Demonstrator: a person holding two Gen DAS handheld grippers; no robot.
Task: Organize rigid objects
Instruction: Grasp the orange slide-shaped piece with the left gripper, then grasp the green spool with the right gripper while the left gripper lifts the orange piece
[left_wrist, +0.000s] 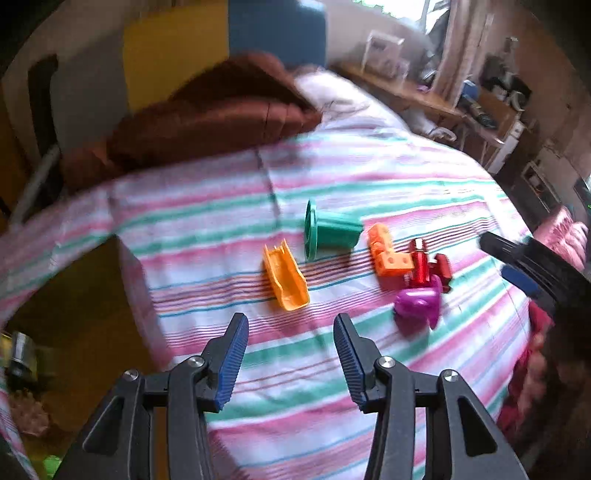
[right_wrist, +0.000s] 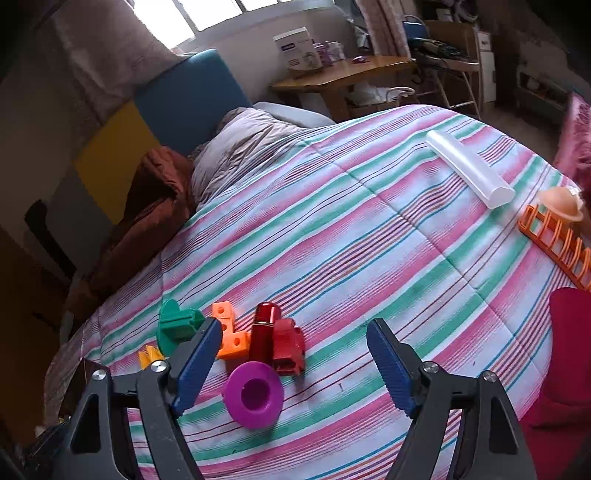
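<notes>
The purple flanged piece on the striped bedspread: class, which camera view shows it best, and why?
The right wrist view: the purple flanged piece sits close, its hollow opening facing the camera. The left wrist view shows it blurred, from its side.

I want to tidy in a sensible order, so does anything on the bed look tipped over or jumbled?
Yes. The green cup lies on its side rather than upright, and so does the purple cup. The orange block, red cylinder and red block are bunched in a loose heap beside it.
</notes>
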